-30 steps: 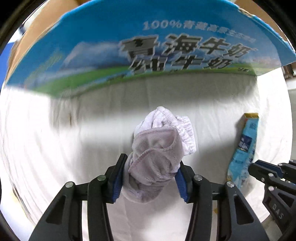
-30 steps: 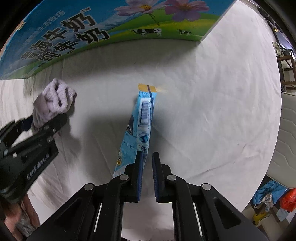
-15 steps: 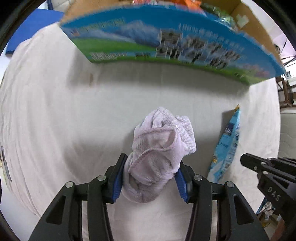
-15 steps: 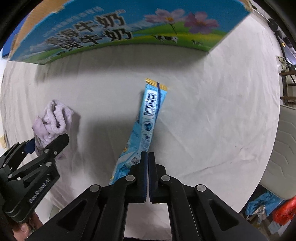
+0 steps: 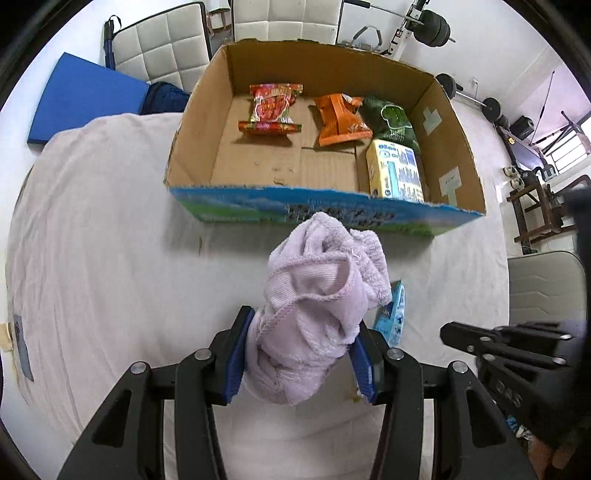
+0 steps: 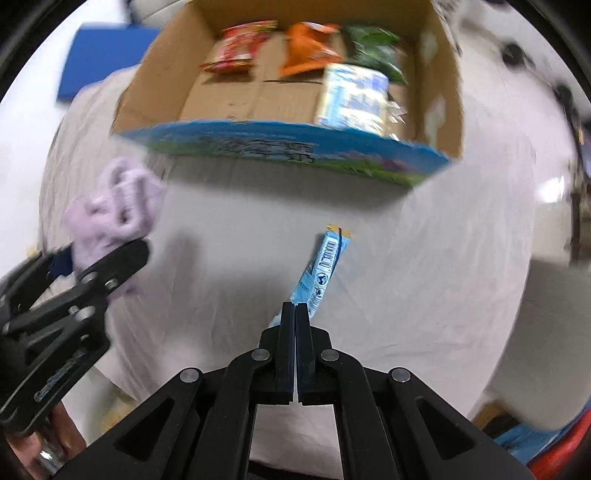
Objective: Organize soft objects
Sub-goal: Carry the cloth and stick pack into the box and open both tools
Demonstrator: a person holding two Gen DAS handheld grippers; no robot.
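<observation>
My left gripper (image 5: pixel 301 354) is shut on a bunched lilac cloth (image 5: pixel 321 295) and holds it above the white table, in front of an open cardboard box (image 5: pixel 458 147). The cloth also shows in the right wrist view (image 6: pixel 114 206). My right gripper (image 6: pixel 295 314) is shut on the near end of a light blue snack packet (image 6: pixel 321 266), lifted off the table. The packet's edge shows behind the cloth in the left wrist view (image 5: pixel 391 314). The box (image 6: pixel 439 92) holds a red packet (image 5: pixel 273 107), an orange packet (image 5: pixel 341 118), a green bag (image 5: pixel 391 118) and a yellow-blue pack (image 5: pixel 397 170).
The white cloth-covered table (image 5: pixel 103 240) spreads around the box. White padded chairs (image 5: pixel 159 51) and gym weights (image 5: pixel 436 22) stand behind it. A blue mat (image 5: pixel 85 96) lies at the back left. A grey chair (image 5: pixel 546 284) is at the right.
Both grippers have risen, so the box's inside now shows. The right gripper closed on the blue packet and lifted it. The left still grips the cloth.
</observation>
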